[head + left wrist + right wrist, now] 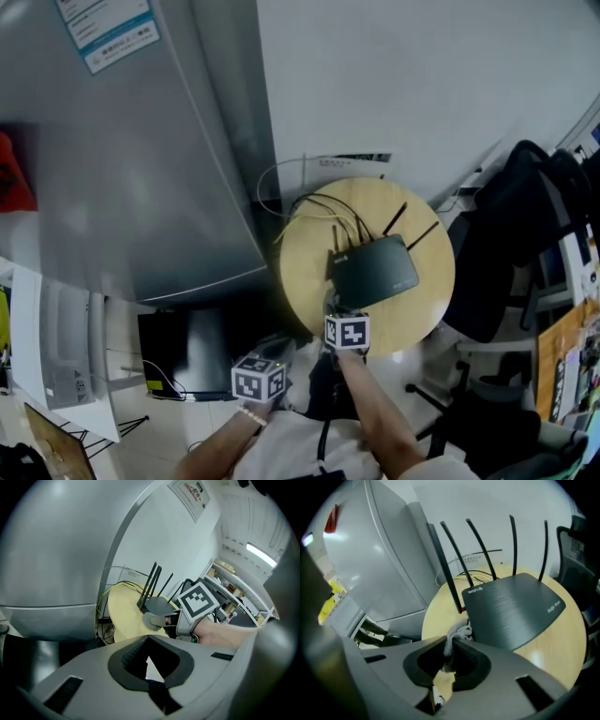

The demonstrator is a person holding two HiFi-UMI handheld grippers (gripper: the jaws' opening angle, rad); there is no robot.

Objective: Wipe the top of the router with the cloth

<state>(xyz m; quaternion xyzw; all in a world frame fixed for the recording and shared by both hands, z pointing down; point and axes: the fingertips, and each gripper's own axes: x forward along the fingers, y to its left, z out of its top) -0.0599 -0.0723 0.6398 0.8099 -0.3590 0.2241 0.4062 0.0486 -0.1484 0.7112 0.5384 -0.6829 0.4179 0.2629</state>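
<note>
With the cloth point(458, 633) pinched in your right gripper point(449, 660) and your left gripper point(149, 660) closed empty, sweep flat across the router point(513, 606).

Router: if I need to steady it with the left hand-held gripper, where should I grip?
Probably the thin near edge of the router, jaws above and below, coming low from your side of the table; antennas and cables crowd the far edge.

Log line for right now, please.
right tongs: shut on cloth | cloth: at near corner of router, not on top | left tongs: shut, empty, off the table
</note>
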